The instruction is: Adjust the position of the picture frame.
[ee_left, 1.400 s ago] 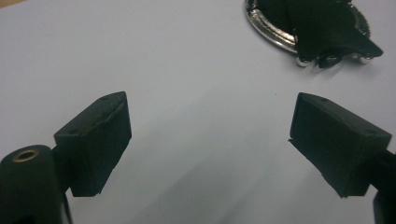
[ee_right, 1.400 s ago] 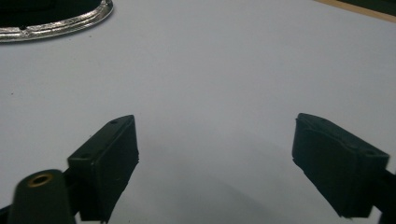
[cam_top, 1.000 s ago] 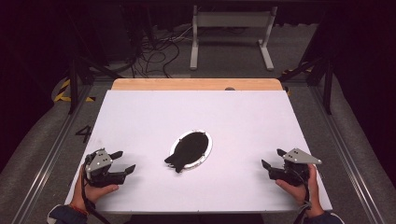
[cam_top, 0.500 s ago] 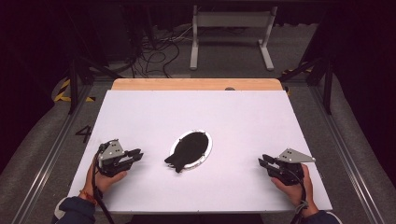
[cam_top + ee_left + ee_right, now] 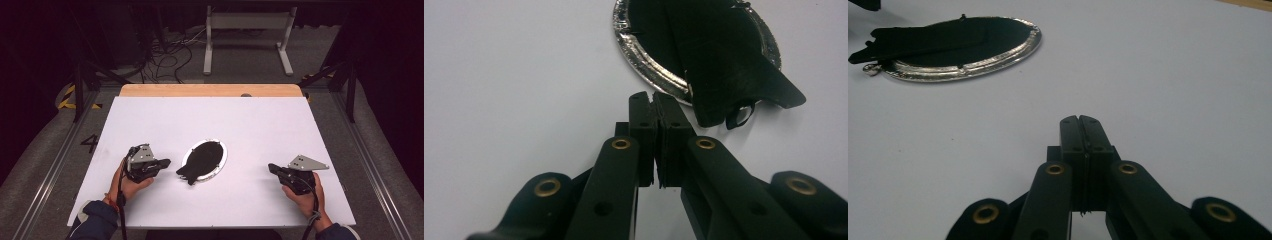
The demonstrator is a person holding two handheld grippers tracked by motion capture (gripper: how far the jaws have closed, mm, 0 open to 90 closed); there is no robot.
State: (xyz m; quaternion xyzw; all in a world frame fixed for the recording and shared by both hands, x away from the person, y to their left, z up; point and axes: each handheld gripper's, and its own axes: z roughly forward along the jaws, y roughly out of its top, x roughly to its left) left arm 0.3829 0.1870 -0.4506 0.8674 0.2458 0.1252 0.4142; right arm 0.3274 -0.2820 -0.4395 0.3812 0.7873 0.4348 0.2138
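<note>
An oval silver plate (image 5: 222,158) lies at the middle of the white table, with a black fabric piece (image 5: 199,161) draped over it and hanging past its near-left rim. My left gripper (image 5: 167,162) sits just left of that overhang; its jaws have just been closing and now stand shut with nothing between them (image 5: 654,100). In the left gripper view the plate rim (image 5: 644,56), the fabric (image 5: 724,65) and a small ring (image 5: 739,113) lie right ahead. My right gripper (image 5: 270,167) rests apart at the right; its jaws have also just closed, empty (image 5: 1079,120), and point toward the plate (image 5: 998,57).
The white table top (image 5: 260,125) has a wooden strip (image 5: 210,90) along its far edge. Beyond it stand a metal frame (image 5: 247,30) and loose cables (image 5: 170,55) on the floor. Rails run along both sides of the table.
Both grippers went from open to shut. The left hand slid right toward the plate, and the right hand shifted slightly inward.
</note>
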